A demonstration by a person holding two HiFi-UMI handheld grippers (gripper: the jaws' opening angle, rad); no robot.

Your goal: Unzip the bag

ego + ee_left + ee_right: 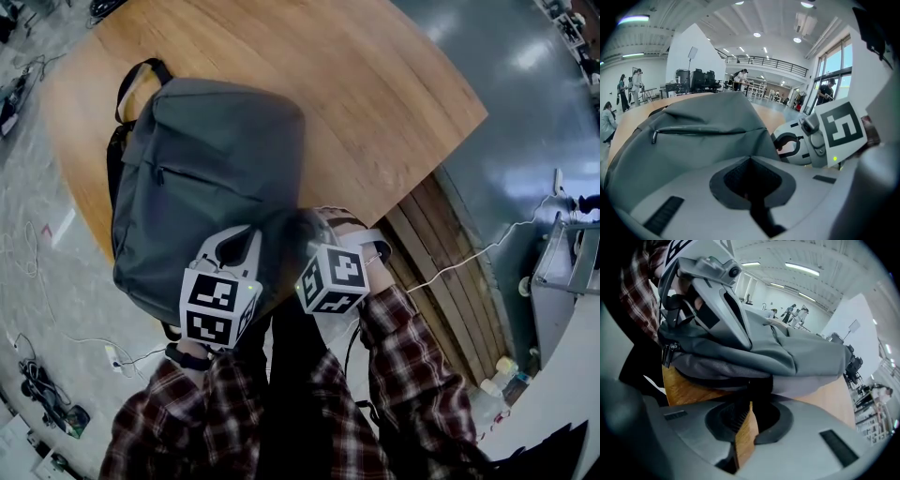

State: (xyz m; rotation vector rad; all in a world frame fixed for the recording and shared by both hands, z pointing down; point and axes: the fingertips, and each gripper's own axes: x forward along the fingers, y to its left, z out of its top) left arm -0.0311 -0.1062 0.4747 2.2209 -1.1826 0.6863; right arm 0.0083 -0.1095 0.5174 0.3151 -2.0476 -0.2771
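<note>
Left gripper view has the left gripper (750,161) with its fingers together, pinched on a raised fold of the bag (693,154), whose grey cloth climbs straight up from their tips. The cloth is soft and slack and puckers under the pinch. I judge the bag light, limp and not stuffed full. It is apt to slide or bunch when a zip is drawn unless one side is anchored. A hold on the fabric like this one serves as that anchor. The place to pull from is a zip's tab, not the cloth. Across the front panel runs a pocket zip (703,131), closed, with its small pull (655,137) hanging at the left end.

Seen from the head view, the bag is a matte grey backpack lying front up on the round wooden counter (375,84). It has a dark carry loop (141,80) at the far end and a dark strap (114,159) down its left side. Its near end lies by the counter's near edge, under both grippers.

At the right, the right gripper (751,397) has its fingers all but together, with a thin slit between them showing the wood. Their tips are clamped on a dark tab (759,383) at the bag's lower seam. This may be the main zip's pull, though it is too dark there to be sure.
</note>
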